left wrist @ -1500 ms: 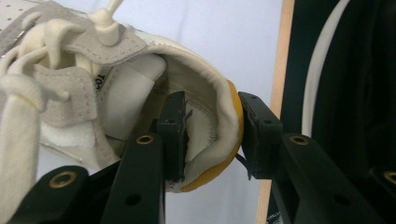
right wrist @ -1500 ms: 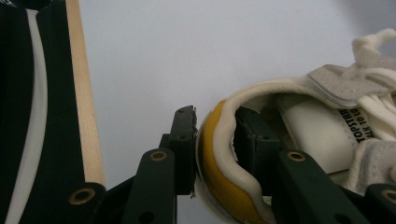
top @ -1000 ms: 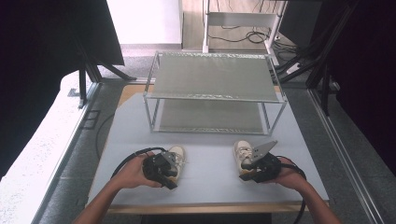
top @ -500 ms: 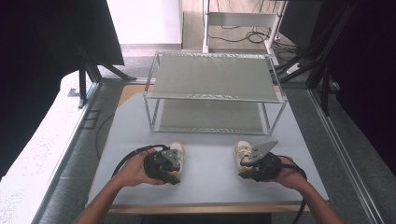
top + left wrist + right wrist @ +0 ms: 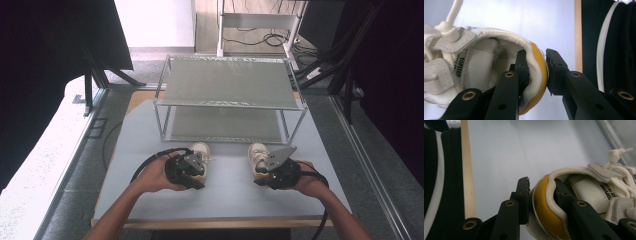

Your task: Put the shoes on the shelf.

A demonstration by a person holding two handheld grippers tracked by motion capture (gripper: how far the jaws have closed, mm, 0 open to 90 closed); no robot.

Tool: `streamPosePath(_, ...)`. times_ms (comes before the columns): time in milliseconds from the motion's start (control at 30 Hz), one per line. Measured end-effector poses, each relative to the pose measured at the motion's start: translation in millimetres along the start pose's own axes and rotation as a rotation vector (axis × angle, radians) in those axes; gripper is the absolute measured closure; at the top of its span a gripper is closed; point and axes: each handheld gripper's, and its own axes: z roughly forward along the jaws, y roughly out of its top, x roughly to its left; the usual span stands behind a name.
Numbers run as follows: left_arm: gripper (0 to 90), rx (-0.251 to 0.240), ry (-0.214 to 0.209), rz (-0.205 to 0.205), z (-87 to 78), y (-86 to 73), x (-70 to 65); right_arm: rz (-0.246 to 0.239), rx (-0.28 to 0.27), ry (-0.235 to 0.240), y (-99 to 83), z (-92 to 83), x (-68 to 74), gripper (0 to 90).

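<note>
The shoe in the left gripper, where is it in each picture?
High view: left shoe low centre-left on the grey table, under the left gripper.
Left gripper view: lower left, yellow heel between the jaws.
Right gripper view: that's the other shoe.
Shared landmark: the table's wooden edge.

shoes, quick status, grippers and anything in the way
Left gripper shut on left shoe heel. Right gripper shut on right shoe heel. Both shoes on table; rack ahead, path open.
</note>
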Motion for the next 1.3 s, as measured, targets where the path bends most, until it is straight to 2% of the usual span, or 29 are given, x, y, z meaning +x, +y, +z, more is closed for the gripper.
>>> streamPosePath(200, 73.0, -0.020, 0.041, 0.032, -1.6, 20.8, 11.4, -0.039, -0.004, -0.025, 11.8, 2.4, -7.3, 70.4)
streamPosePath(300, 73.0, -0.030, 0.055, 0.042, -0.4, 30.1, 17.6, -0.045, -0.012, -0.022, 15.0, 4.7, -14.6, 70.4)
streamPosePath(433, 73.0, -0.033, 0.072, 0.064, 3.4, 41.0, 26.2, -0.050, 0.000, -0.026, 17.4, 10.3, -24.3, 70.4)
streamPosePath(500, 73.0, -0.035, 0.073, 0.063, 4.4, 43.2, 28.7, -0.052, 0.009, -0.028, 18.3, 13.1, -29.1, 70.3)
streamPosePath(567, 73.0, -0.036, 0.082, 0.067, 7.2, 48.9, 37.5, -0.053, 0.017, -0.028, 19.3, 15.6, -33.9, 70.3)
streamPosePath(700, 72.8, -0.033, 0.105, 0.079, 10.4, 51.9, 49.8, -0.042, 0.010, -0.027, 20.5, 18.5, -46.8, 70.3)
streamPosePath(800, 72.8, -0.042, 0.105, 0.069, 10.9, 50.7, 57.9, -0.022, -0.008, -0.043, 19.3, 20.6, -57.1, 70.3)
streamPosePath(867, 72.8, -0.035, 0.116, 0.054, 12.9, 49.0, 68.4, -0.014, -0.011, -0.052, 19.1, 22.1, -62.9, 70.2)
streamPosePath(1033, 72.8, -0.052, 0.135, 0.036, 18.7, 49.4, 81.6, 0.009, -0.031, -0.057, 18.9, 27.9, -75.9, 70.2)
streamPosePath(1133, 72.7, -0.054, 0.149, 0.035, 22.4, 51.6, 88.1, 0.011, -0.010, -0.067, 21.1, 33.3, -80.9, 70.2)
streamPosePath(1200, 72.8, -0.046, 0.164, 0.052, 25.1, 53.2, 91.9, 0.005, -0.007, -0.068, 23.2, 36.2, -84.8, 70.2)
streamPosePath(1300, 72.7, -0.048, 0.154, 0.050, 28.0, 55.2, 98.3, 0.010, -0.002, -0.066, 26.7, 39.6, -89.9, 70.1)
